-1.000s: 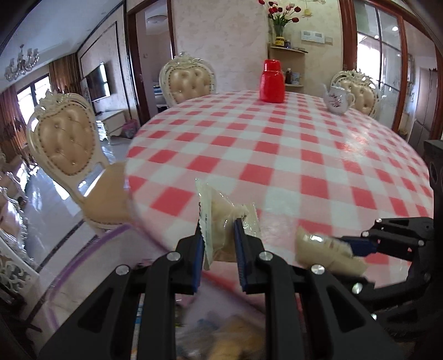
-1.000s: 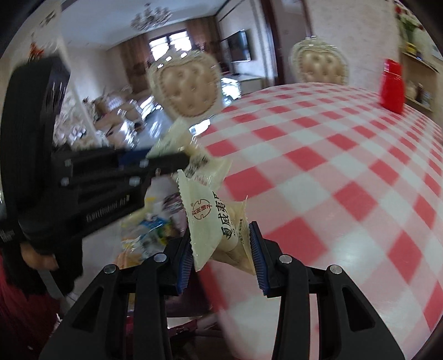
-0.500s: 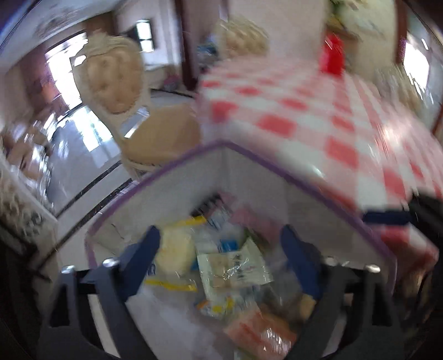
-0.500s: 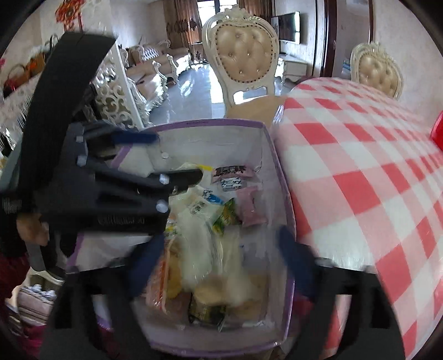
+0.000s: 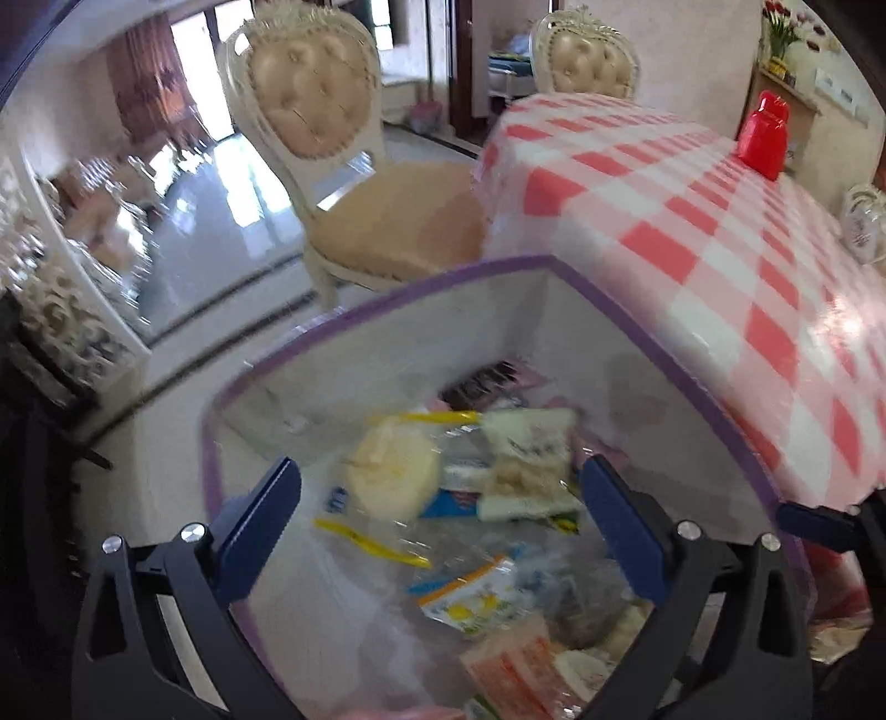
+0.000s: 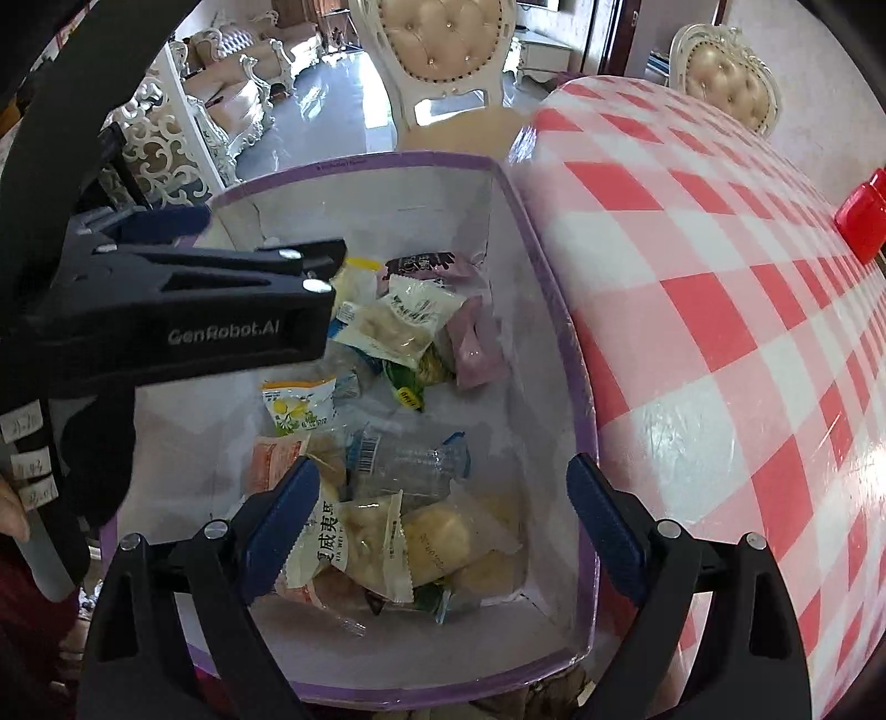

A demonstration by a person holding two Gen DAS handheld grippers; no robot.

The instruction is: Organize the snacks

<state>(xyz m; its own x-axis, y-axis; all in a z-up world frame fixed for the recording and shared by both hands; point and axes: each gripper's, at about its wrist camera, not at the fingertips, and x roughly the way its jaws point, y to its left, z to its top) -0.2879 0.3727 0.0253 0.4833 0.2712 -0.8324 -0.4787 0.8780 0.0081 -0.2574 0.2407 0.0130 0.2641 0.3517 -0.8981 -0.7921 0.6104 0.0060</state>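
Left gripper (image 5: 440,498) jaws are opening, nothing between them; right gripper (image 6: 440,509) jaws stand wide and empty. Both hang over the purple-rimmed box (image 6: 576,354) beside the tabletop (image 6: 720,266) edge. Snack packets (image 6: 398,327) lie heaped inside; lower ones overlap, labels mostly blurred

place: home dining room | evidence: checked-cloth table (image 5: 720,232), tufted chairs (image 5: 310,105), sofas (image 6: 232,50)

Bright daylight from windows at rear – glare on glossy floor (image 5: 221,183) and tablecloth (image 6: 864,471). Left wrist view motion-blurred, snacks (image 5: 454,487) soft; right wrist view sharp. Strong fisheye bending, dark corners.
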